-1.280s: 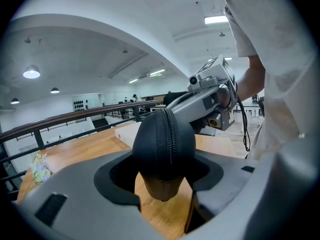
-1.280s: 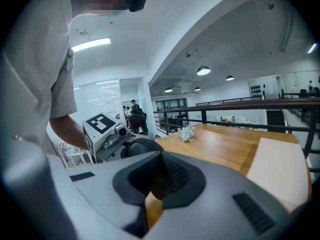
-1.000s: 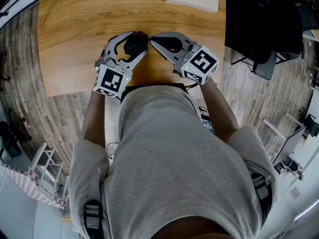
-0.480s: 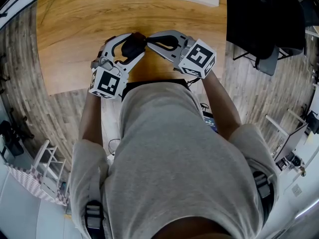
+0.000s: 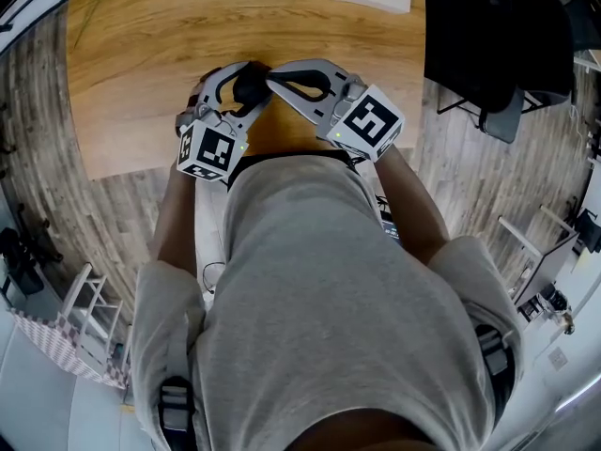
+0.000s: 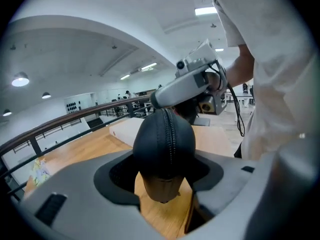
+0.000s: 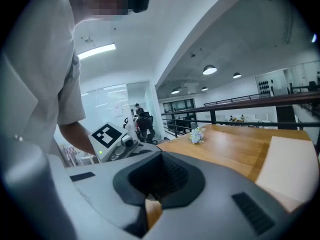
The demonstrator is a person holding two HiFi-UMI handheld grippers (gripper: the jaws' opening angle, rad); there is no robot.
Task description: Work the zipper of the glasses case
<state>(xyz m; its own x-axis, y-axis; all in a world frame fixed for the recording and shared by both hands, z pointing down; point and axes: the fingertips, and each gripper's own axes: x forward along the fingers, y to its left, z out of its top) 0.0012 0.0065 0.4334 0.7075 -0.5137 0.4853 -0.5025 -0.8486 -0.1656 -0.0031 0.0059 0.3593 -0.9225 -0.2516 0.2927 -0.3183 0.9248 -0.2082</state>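
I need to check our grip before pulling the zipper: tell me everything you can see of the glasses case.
The glasses case is black and leather-looking, with a rounded end and a zipper running up its middle. The left gripper clamps its sides and holds it over the wooden table, one end toward that gripper's camera. The right gripper, shut, meets its far upper end at the zipper line. Whether it pinches the pull cannot be seen.

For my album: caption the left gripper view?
Left gripper holds a black zippered glasses case over a wooden table.
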